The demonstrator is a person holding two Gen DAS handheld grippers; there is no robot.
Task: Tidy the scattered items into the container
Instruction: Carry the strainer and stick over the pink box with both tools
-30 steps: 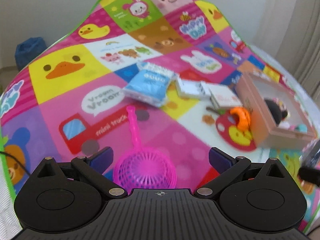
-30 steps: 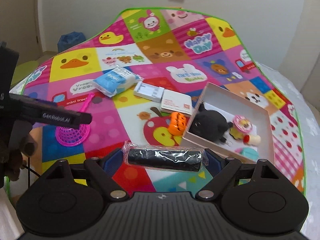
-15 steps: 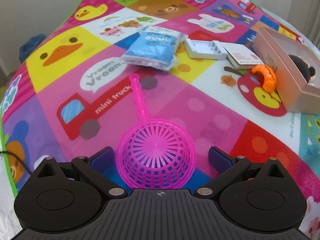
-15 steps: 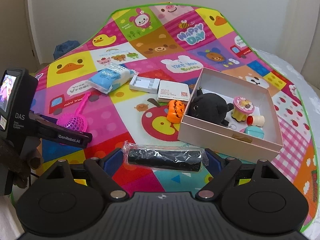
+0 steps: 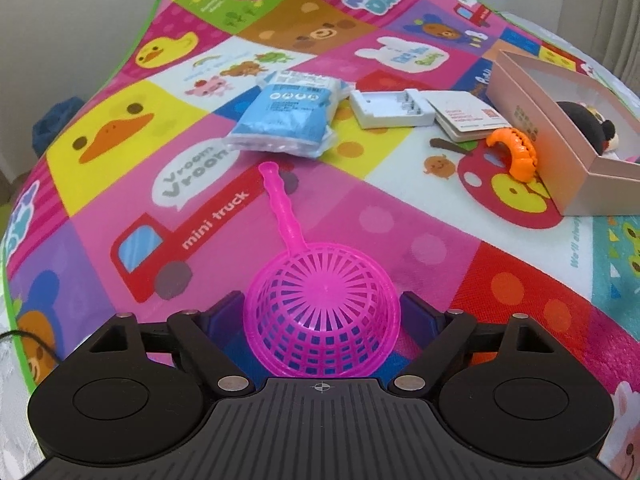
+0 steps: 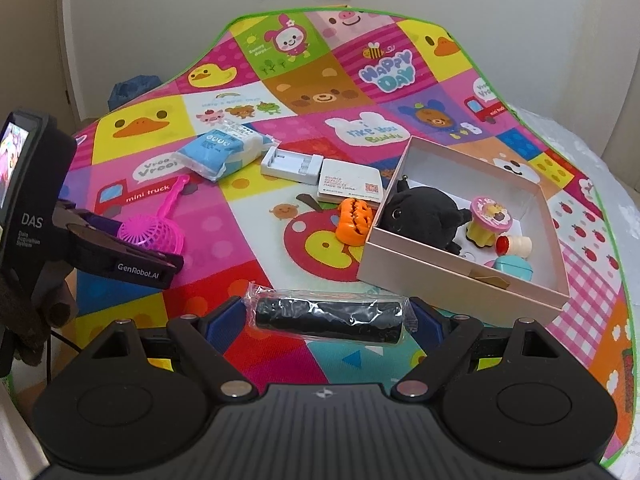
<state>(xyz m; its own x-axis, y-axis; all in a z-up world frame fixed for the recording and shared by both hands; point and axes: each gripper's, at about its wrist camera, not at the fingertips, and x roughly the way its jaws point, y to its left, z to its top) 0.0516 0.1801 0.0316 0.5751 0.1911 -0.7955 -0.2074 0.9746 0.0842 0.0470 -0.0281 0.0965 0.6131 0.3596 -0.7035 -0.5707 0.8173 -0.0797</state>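
A pink plastic strainer [image 5: 322, 316] lies upside down on the play mat, handle pointing away. My left gripper [image 5: 322, 314] straddles its bowl, jaws closing, and both pads touch the rim. The right wrist view shows that gripper [image 6: 150, 240] low on the mat around the strainer [image 6: 154, 234]. My right gripper [image 6: 330, 320] is shut on a black roll in clear wrap [image 6: 320, 314], held off the mat just in front of the pink open box [image 6: 460, 280]. The box [image 5: 560, 152] holds a black plush [image 6: 424, 216] and several small toys.
On the mat beyond the strainer lie a blue packet [image 5: 288, 116], a white battery charger [image 5: 392, 108], a white card pack [image 5: 468, 116] and an orange toy [image 5: 516, 152] against the box wall. A gloved hand [image 6: 24, 320] holds the left gripper. A wall stands behind.
My left gripper has come down and forward over the strainer, and its jaws have narrowed from wide apart onto the bowl. The right gripper keeps the black roll and has barely moved.
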